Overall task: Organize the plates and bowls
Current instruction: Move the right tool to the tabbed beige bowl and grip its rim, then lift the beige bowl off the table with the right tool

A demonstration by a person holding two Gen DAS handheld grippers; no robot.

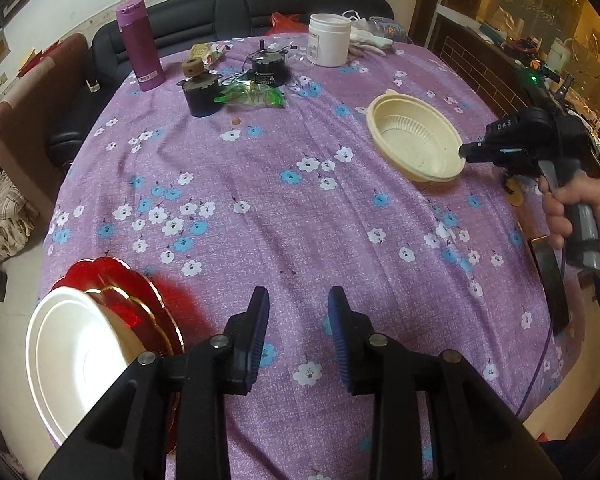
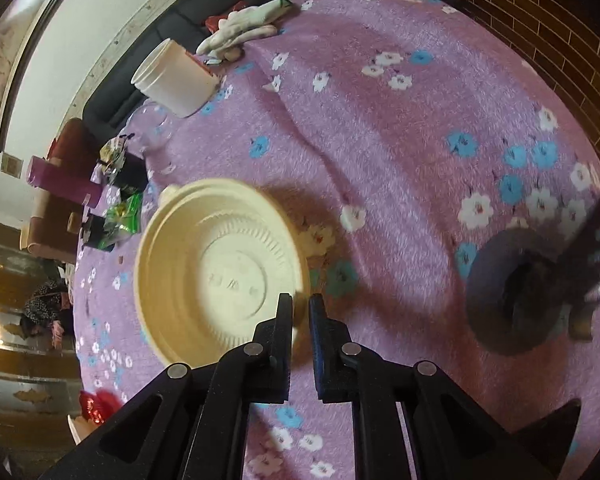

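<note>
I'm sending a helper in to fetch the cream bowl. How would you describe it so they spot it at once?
Start at the round table under the purple flowered cloth. On its right side, where the right gripper pinches its rim, sits the cream plastic bowl. Unlike the white plate on the red plates at the left edge, it is deep with ribbed walls.

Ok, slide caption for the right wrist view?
Right gripper shut on the rim of the cream bowl over a purple floral tablecloth.

- Your left gripper [image 1: 298, 300]: jaws apart, nothing between, over tablecloth [image 1: 260, 208].
- Cream bowl [image 1: 418, 142] at 2 o'clock, right gripper [image 1: 466, 151] on its rim.
- White plate [image 1: 74, 356] on red plates [image 1: 140, 304], 8 o'clock.
</note>
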